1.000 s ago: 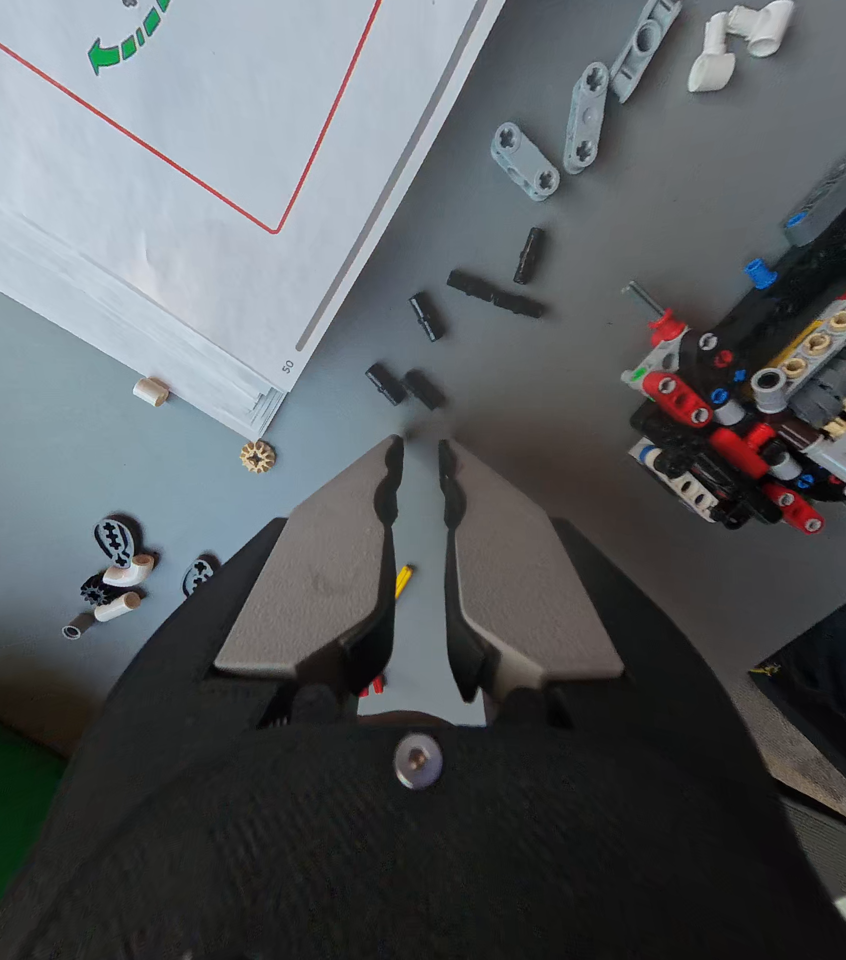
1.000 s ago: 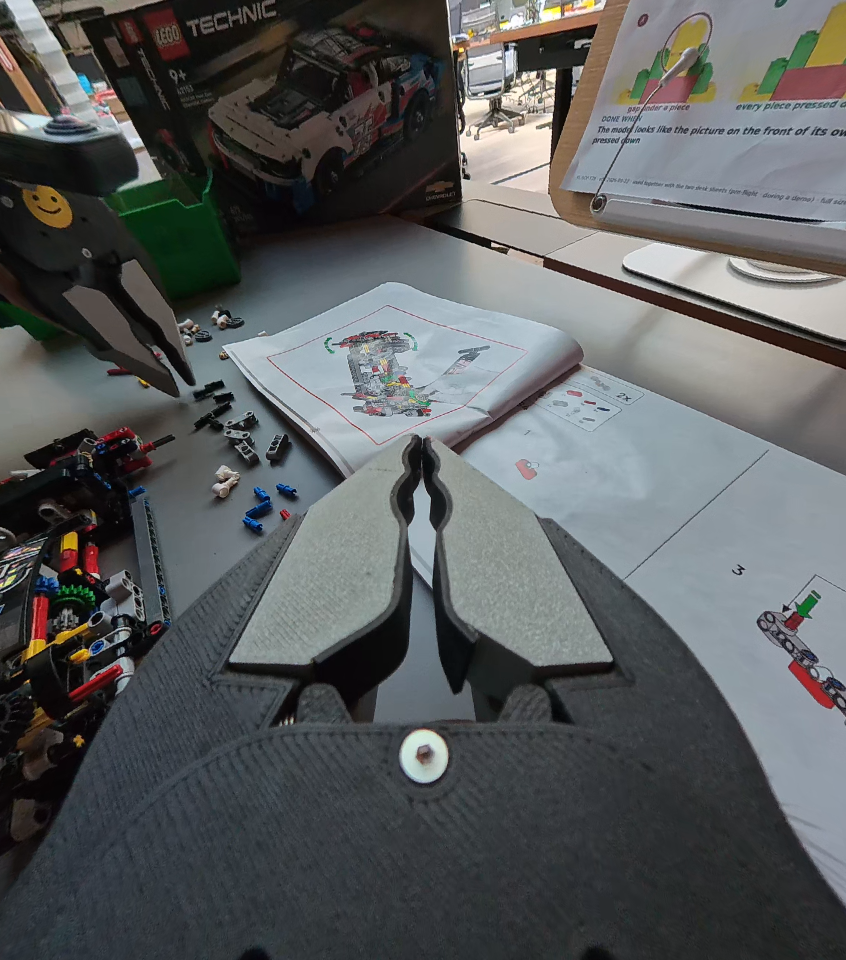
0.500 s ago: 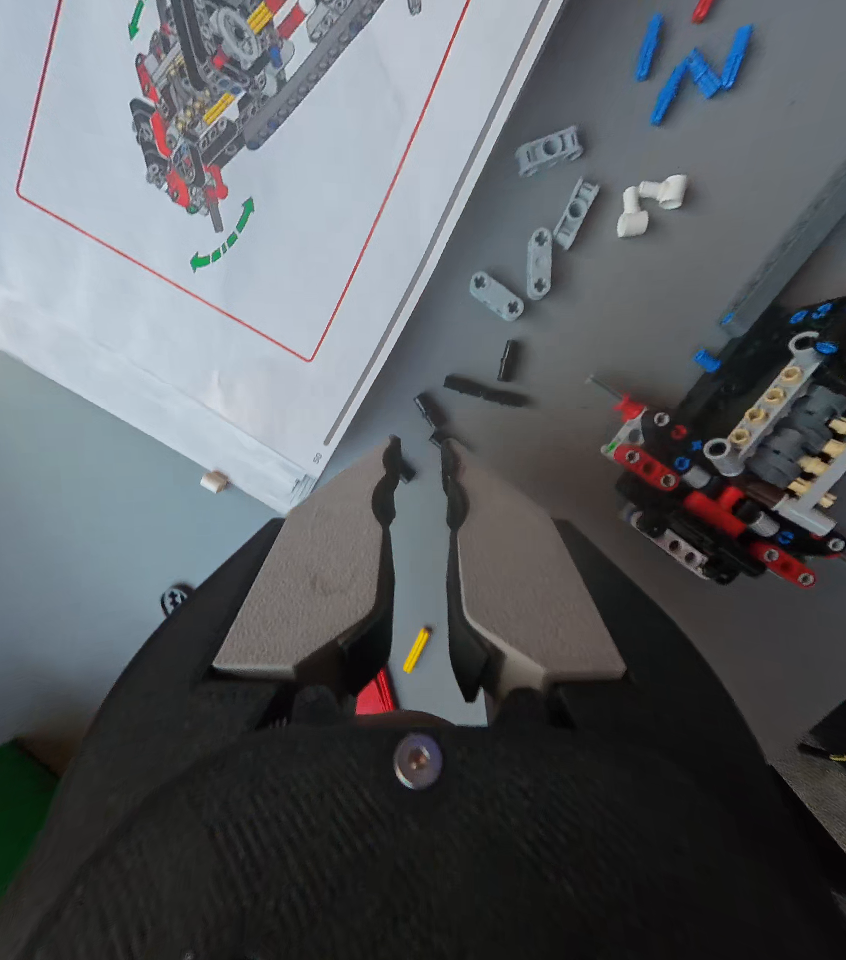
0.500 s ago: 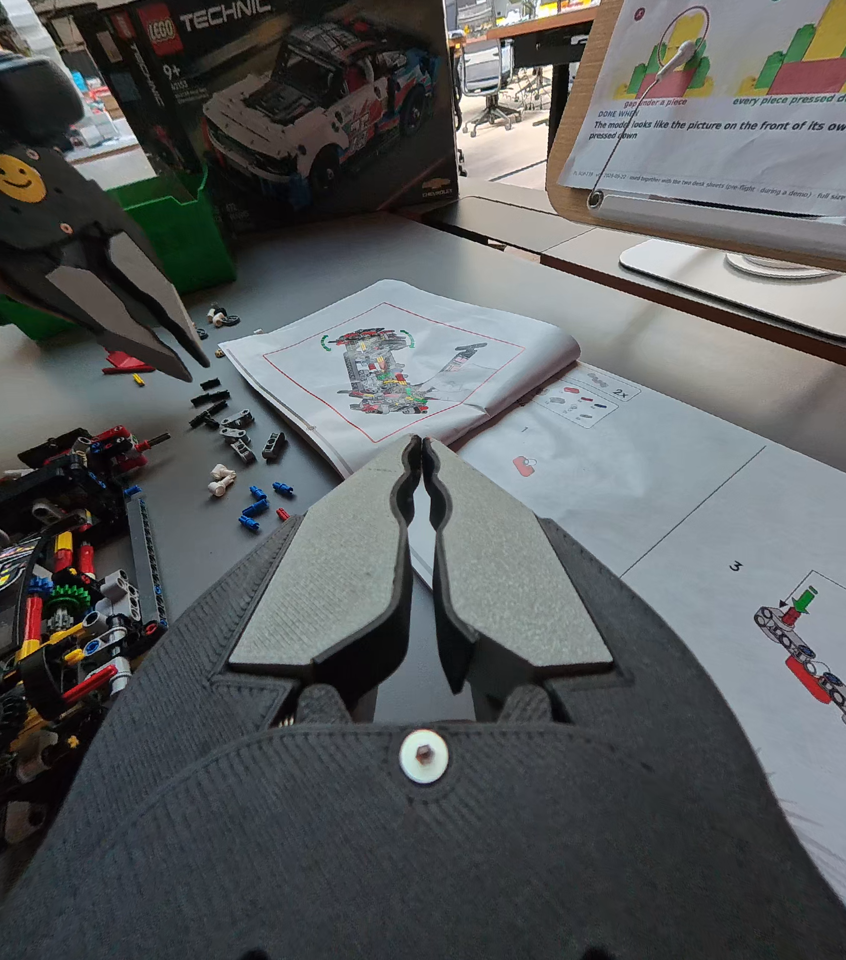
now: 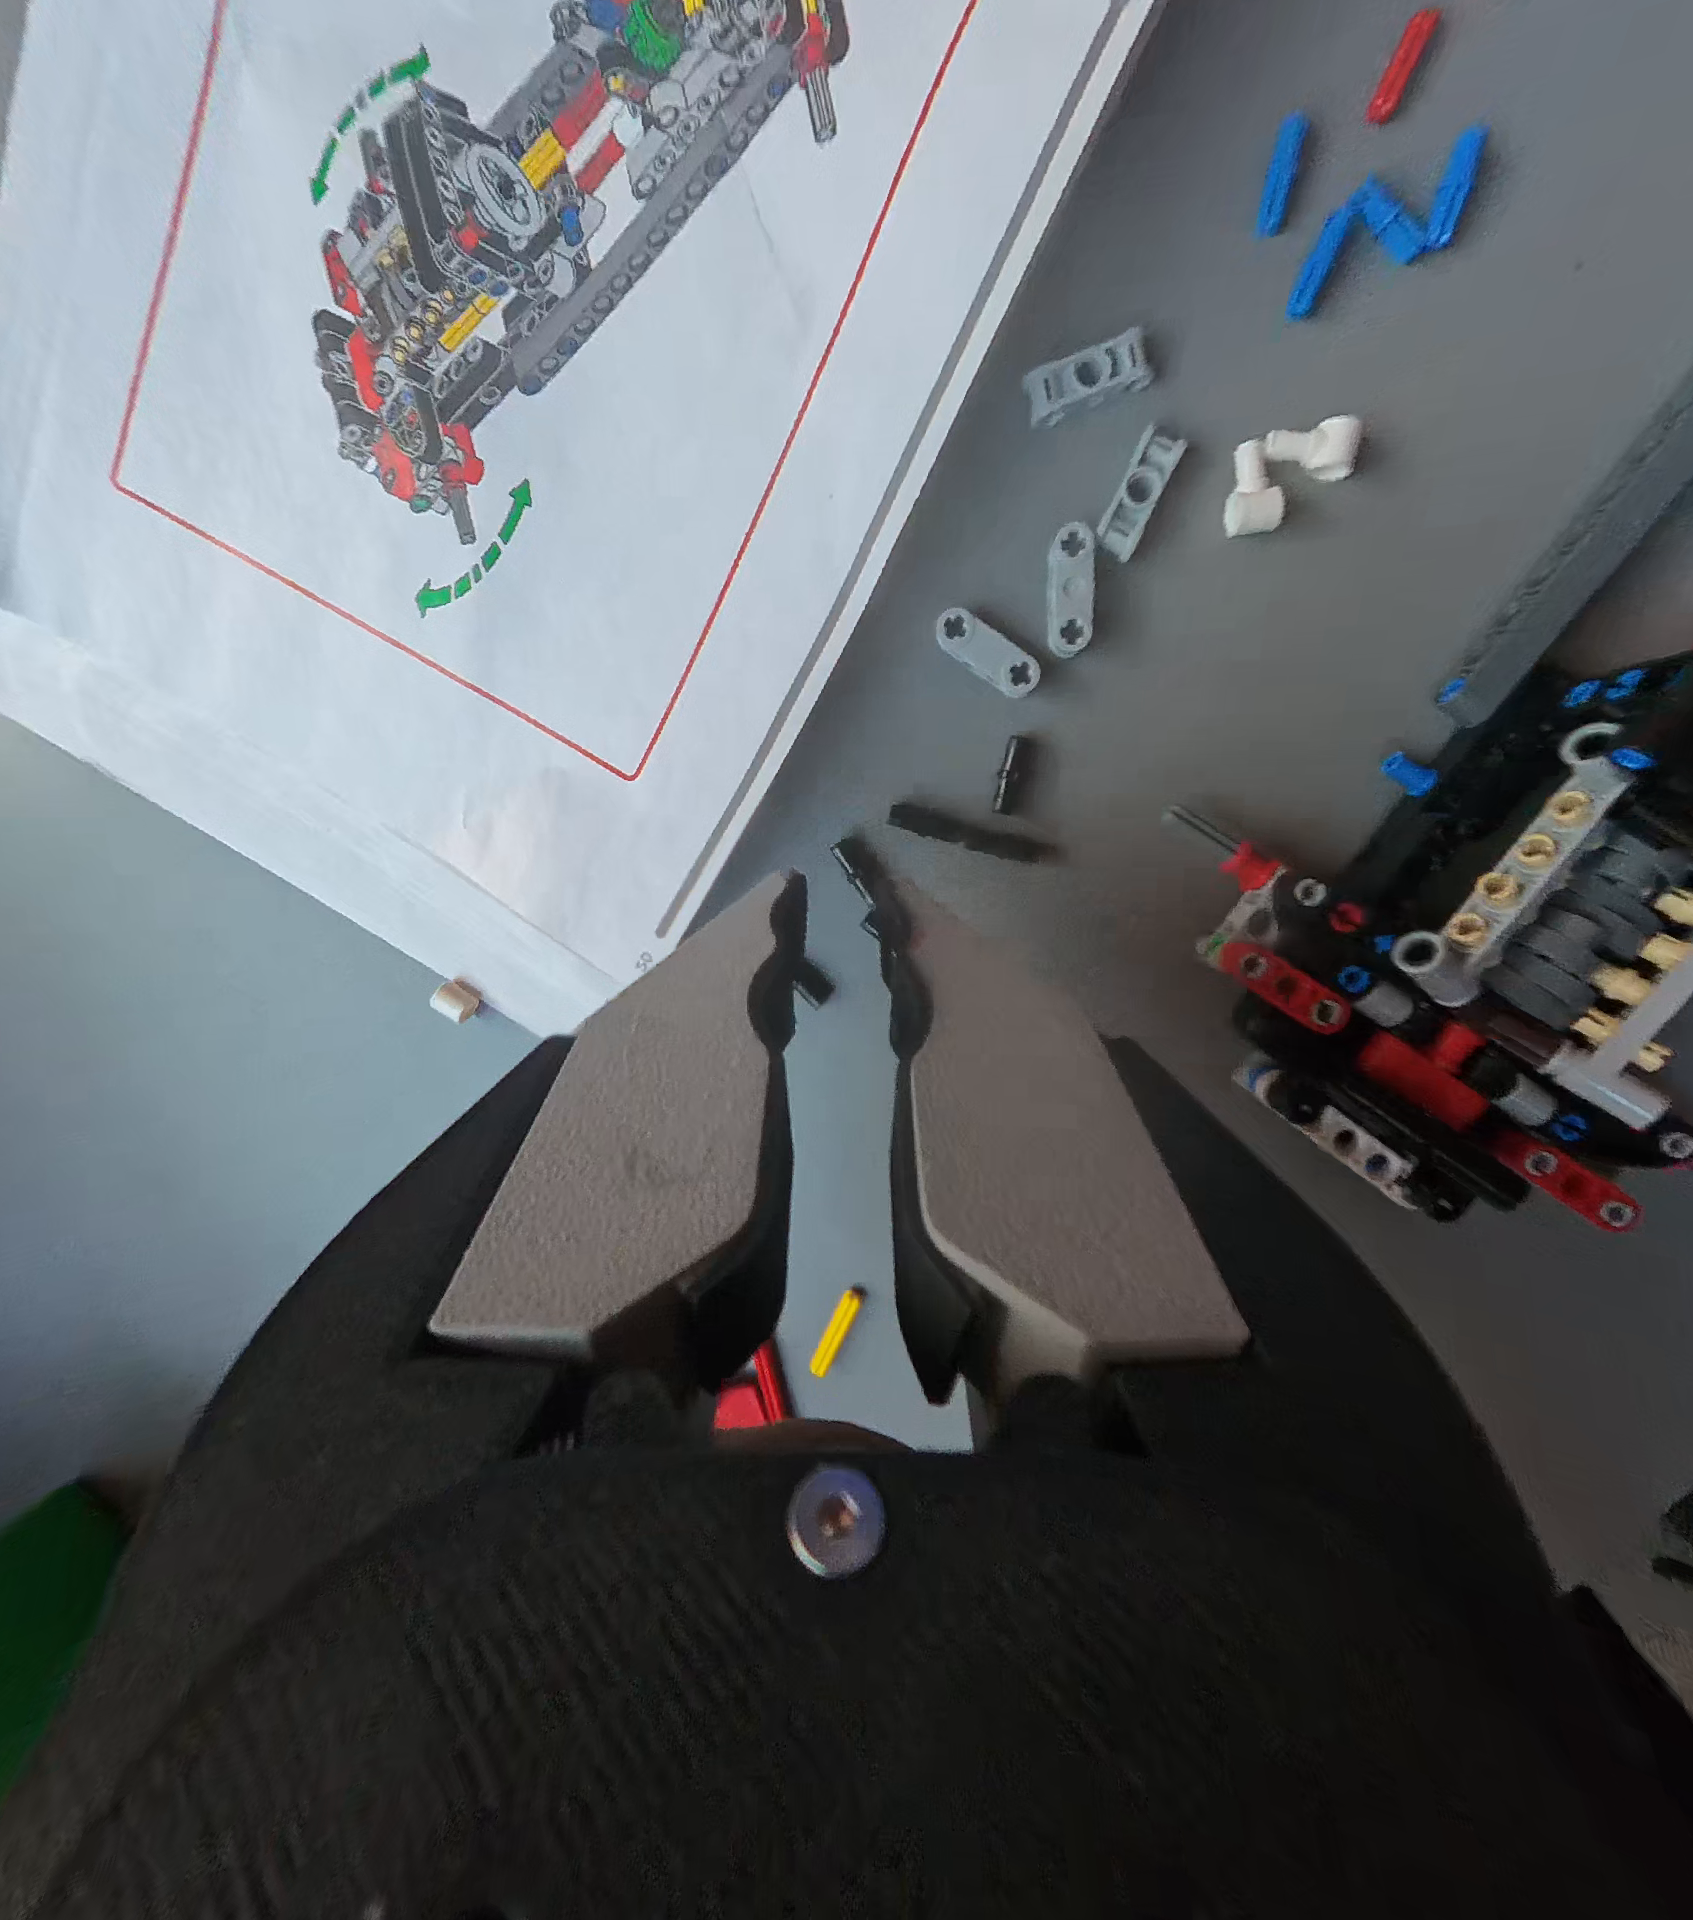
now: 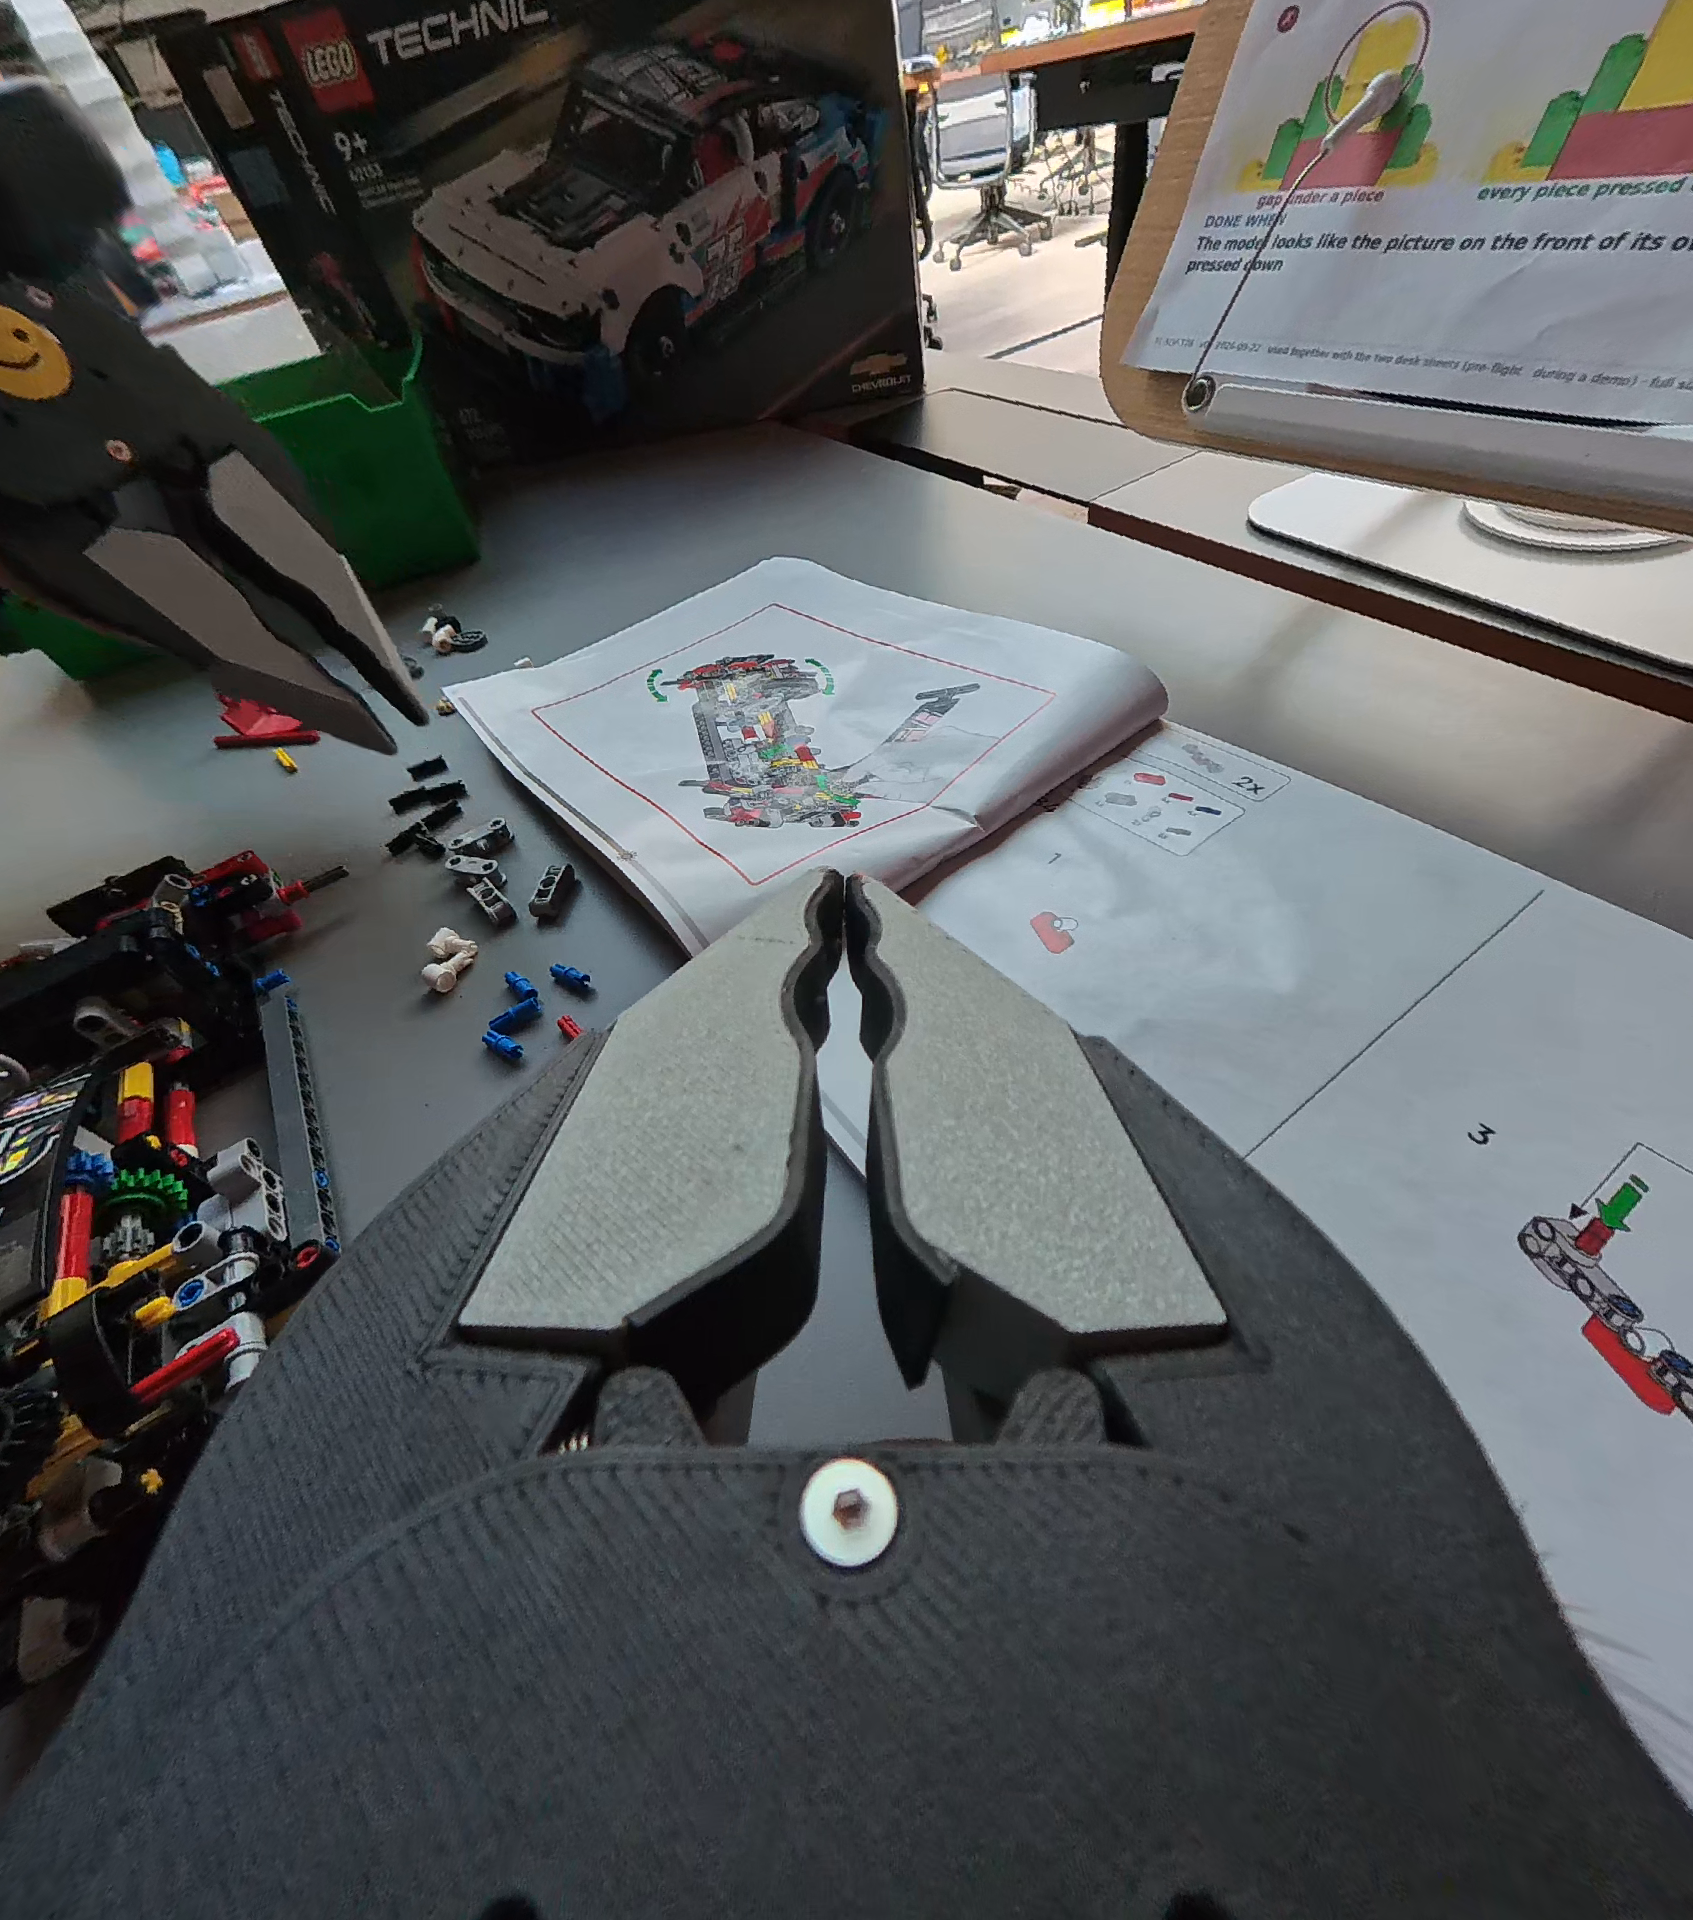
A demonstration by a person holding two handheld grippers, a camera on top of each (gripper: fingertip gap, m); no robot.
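The grey table (image 6: 925, 540) fills both views. Only the right wrist view takes in the big dark car box (image 6: 613, 208) at 11 o'clock, the green bin (image 6: 374, 468) beside it and a board with a printed sheet (image 6: 1444, 208) at 1 o'clock. The open instruction booklet (image 6: 821, 748) lies at 12 there, and at 11 in the left wrist view. The half-built model (image 6: 94, 1195) sits at 8 o'clock in the right view. The left view catches only one end of it, at 3.

The right gripper (image 6: 842, 883) hangs over the booklet's near edge, tips together on nothing. The left gripper (image 5: 842, 904) shows a narrow slit between its fingers. The right view shows it up off the table at 10 o'clock, with nothing between the tips.

Black pins (image 5: 967, 831) lie on the table just past those tips. Grey connectors (image 5: 1070, 582), white elbows (image 5: 1289, 468) and blue pins (image 5: 1372, 208) trail off toward 1. Only the left view shows the yellow pin (image 5: 835, 1330) through the slit, and a tan bush (image 5: 455, 1000) by the booklet's corner.
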